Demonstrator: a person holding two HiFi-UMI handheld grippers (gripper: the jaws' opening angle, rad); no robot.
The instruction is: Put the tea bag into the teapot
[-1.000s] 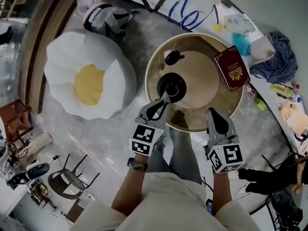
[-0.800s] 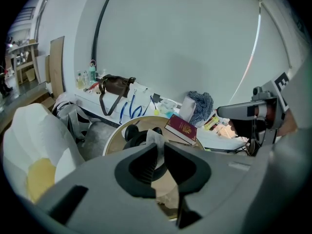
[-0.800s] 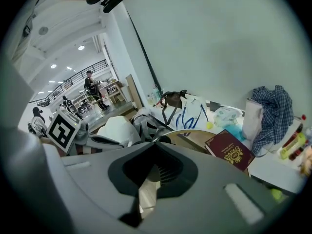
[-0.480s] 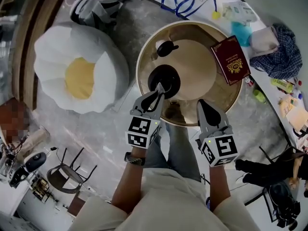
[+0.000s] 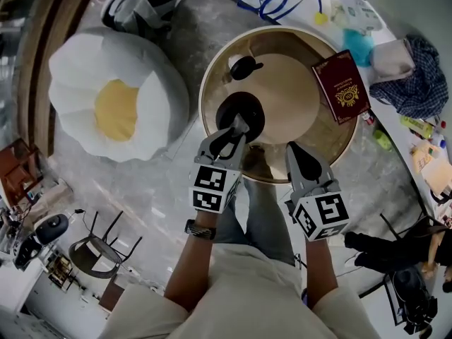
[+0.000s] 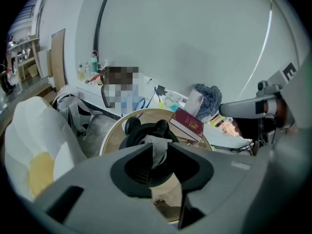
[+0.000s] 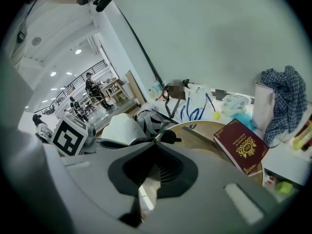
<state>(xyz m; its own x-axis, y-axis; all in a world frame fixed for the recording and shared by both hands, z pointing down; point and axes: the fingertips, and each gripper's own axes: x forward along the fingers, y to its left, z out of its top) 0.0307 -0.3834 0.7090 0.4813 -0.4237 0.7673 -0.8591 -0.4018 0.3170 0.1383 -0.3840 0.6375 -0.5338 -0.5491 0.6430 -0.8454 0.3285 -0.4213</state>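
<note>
A black teapot (image 5: 229,111) stands open on the near left of a round wooden table (image 5: 296,119). Its black lid (image 5: 244,66) lies apart, further back on the table. My left gripper (image 5: 239,127) is over the teapot's mouth, shut on a white tea bag (image 6: 156,155). In the left gripper view the bag hangs between the jaw tips (image 6: 159,145), with the teapot (image 6: 135,134) just behind it. My right gripper (image 5: 292,150) hovers at the table's near edge, jaws together and nothing in them. The right gripper view (image 7: 155,142) looks past the lid (image 7: 167,137).
A dark red booklet (image 5: 342,95) lies on the table's right side. A large white and yellow cushion (image 5: 116,104) sits on the floor to the left. A cluttered counter with a blue cable (image 5: 272,2) and a checked cloth (image 5: 417,90) runs behind the table.
The left gripper with the tea bag has edged forward from the teapot's near rim to over its opening. The right gripper has kept its place beside it.
</note>
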